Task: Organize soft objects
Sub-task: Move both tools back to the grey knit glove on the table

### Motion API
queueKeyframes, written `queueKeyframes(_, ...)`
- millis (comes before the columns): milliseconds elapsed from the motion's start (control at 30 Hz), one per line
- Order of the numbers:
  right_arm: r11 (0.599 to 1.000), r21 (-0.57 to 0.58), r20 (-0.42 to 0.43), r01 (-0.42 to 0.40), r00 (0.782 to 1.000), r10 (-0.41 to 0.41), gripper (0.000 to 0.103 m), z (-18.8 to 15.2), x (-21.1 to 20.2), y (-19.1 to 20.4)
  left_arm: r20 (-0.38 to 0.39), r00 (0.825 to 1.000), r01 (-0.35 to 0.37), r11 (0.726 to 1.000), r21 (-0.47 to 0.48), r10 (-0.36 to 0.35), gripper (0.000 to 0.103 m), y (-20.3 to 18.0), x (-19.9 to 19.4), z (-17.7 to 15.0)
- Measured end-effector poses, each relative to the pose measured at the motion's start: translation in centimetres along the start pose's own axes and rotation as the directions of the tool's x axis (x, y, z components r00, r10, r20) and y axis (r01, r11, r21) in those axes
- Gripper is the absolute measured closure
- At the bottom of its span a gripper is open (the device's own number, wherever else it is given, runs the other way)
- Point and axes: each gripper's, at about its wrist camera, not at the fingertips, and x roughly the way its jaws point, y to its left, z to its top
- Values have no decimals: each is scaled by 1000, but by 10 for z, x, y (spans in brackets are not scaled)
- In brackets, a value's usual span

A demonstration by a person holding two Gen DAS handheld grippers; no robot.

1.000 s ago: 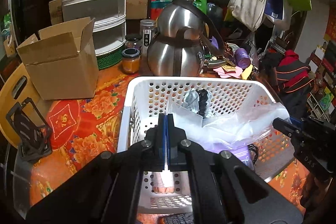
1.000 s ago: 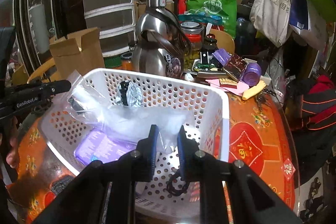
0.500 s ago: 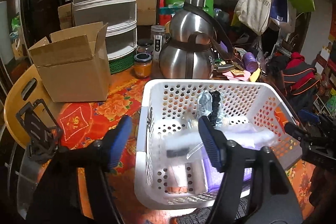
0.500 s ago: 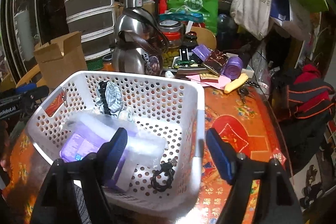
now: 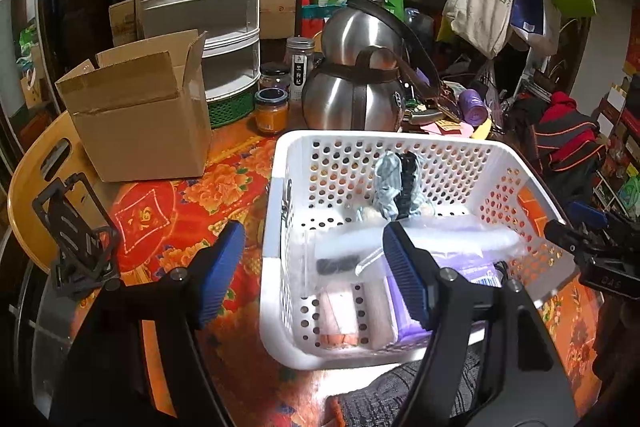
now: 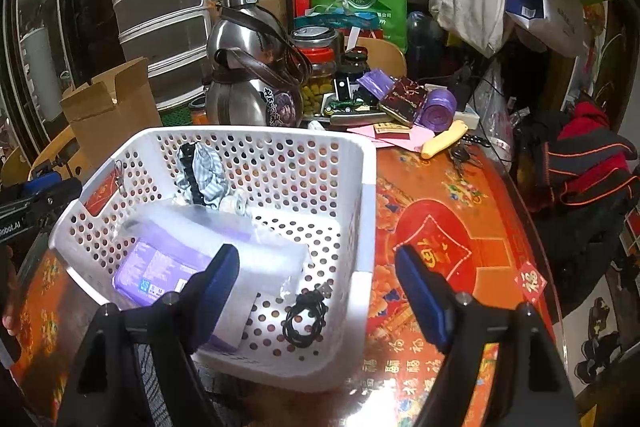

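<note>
A round table covered in red-orange floral cloth (image 5: 224,171) carries everything. A white perforated plastic basket (image 5: 276,227), brown cardboard box (image 5: 140,123) and gourd-shaped steel flask (image 5: 352,95) stand on it.

White perforated basket (image 5: 280,163) holds a purple pack (image 6: 160,269), a grey-striped cloth (image 5: 388,183) and a black cord (image 6: 306,317). The bench (image 6: 436,227) cover is red-orange with flowers. Brown box (image 5: 140,111); silver flask (image 5: 356,95); blue-padded fingers (image 5: 220,267).

My left wrist camera looks forward and down from close above the near left corner of the white basket (image 5: 400,143), toward the steel flask (image 5: 356,95) behind it. My right wrist camera views the same basket (image 6: 368,211) from its near right corner. Both share the basket, flask and cardboard box (image 5: 136,107).
</note>
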Motion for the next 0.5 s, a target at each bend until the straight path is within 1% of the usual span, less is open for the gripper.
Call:
queueKeyframes(133, 1000, 18, 19, -23, 1000, 23, 23, -5, -10, 0, -5, 1000, 7, 1000, 5, -7, 34, -2, -3, -7)
queueKeyframes(233, 997, 43, 39, -58, 998, 56, 23, -17, -29, 3, -5, 1000, 7, 1000, 12, -7, 34, -3, -12, -15)
queueKeyframes(300, 994, 46, 68, -102, 993, 99, 23, -34, -48, 7, -6, 1000, 24, 1000, 8, -24, 34, -4, -22, -26)
queueKeyframes(367, 992, 40, 94, -123, 988, 119, 23, -52, -64, 12, -6, 999, 42, 999, 9, -42, 34, -4, -36, -41)
queueKeyframes(433, 988, 22, 119, -154, 981, 150, 23, -76, -81, 19, -6, 999, 54, 999, -1, -54, 34, 0, -51, -63)
queueKeyframes(500, 984, 12, 124, -180, 976, 177, 23, -96, -86, 28, -24, 997, 72, 997, -12, -72, 34, 4, -59, -85)
